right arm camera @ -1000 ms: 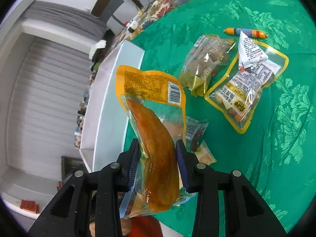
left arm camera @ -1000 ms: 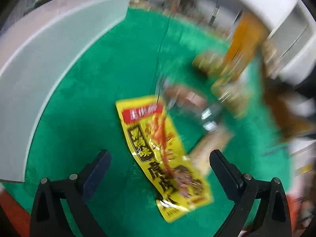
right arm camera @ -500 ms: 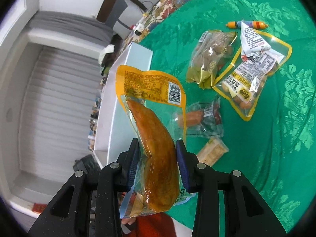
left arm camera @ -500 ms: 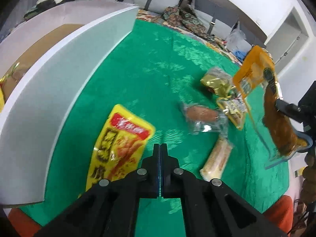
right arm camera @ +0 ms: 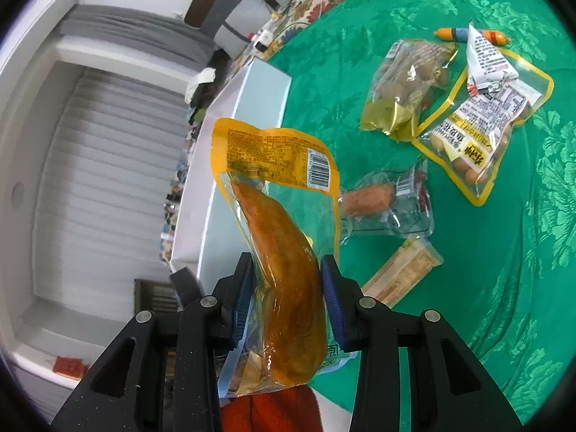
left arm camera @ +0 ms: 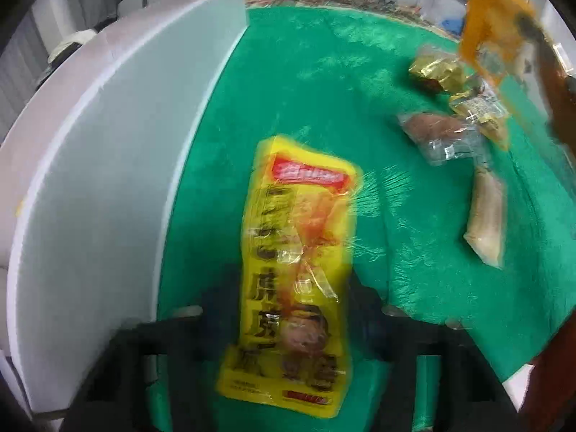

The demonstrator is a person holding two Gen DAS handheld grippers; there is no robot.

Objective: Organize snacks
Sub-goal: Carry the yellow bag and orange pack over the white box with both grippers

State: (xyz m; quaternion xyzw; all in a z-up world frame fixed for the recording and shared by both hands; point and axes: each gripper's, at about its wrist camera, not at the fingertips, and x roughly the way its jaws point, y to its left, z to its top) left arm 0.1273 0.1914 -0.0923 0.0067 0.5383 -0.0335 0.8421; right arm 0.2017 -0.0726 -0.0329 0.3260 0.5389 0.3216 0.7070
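In the right wrist view, an orange-topped pouch (right arm camera: 284,223) is held upright at frame centre, clamped between the blue-padded fingers of the right gripper (right arm camera: 286,298), which are closed against its lower half; a curved, glossy amber-brown piece of food is seen through the pouch's clear film, and a barcode is printed on the opaque band above. In the left wrist view, a long yellow packet (left arm camera: 298,277) with a red label is seen blurred at lower centre, lying over the dark fingers of the left gripper (left arm camera: 288,324); whether it is gripped cannot be told, since the packet hides the fingertips and the frame is smeared. A tall, smooth white box wall (left arm camera: 108,165) is curved along the left of that view. The remaining snacks are spread on a green brocade cloth (right arm camera: 504,288) at the right: a gold-foil bag of nuts (right arm camera: 406,90), a yellow-rimmed clear pouch (right arm camera: 482,144), a sausage pack in crinkled film (right arm camera: 385,201), and a pale wafer bar (right arm camera: 399,270).
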